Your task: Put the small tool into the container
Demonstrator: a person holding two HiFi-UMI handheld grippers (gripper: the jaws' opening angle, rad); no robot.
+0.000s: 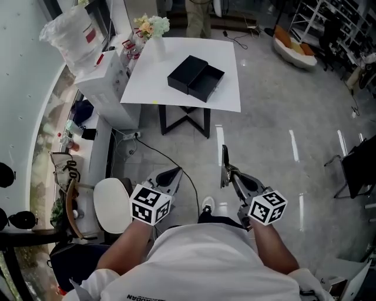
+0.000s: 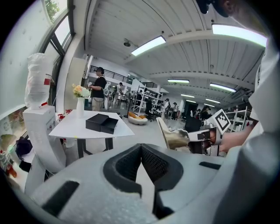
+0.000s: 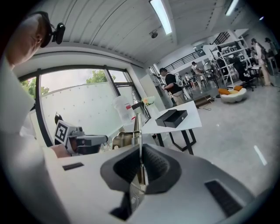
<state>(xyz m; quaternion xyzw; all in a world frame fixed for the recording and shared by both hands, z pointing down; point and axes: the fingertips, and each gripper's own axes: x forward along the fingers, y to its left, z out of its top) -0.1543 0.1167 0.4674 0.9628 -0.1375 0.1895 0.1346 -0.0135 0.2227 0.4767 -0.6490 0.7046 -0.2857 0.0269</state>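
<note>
Shirt print (image 1: 144, 297) is cropped, unreadable | small tool (image 1: 224, 154) is clamped in right hand-held gripper (image 1: 228, 175) | left hand-held gripper (image 1: 172, 174) is closed, empty | both are pointed forward.

The desk (image 1: 223, 94) stands ahead across the floor (image 1: 276, 153), well apart from both tools. On it, near the middle, sits a box (image 1: 196, 77) with its drawer slid out to the right. A vase of flowers (image 1: 153, 27) stands at the desk's far left corner. Left of the desk, just beside it, is a cabinet (image 1: 103, 88) with a bag (image 1: 70, 32) on top. A person (image 1: 198, 17) stands behind the desk. A round stool (image 1: 111, 204) sits just left of the left tool (image 1: 170, 175). The right tool (image 1: 230, 175) is to its right, with a thin implement (image 1: 224, 157) clamped between its jaws and pointing toward the desk.
</note>
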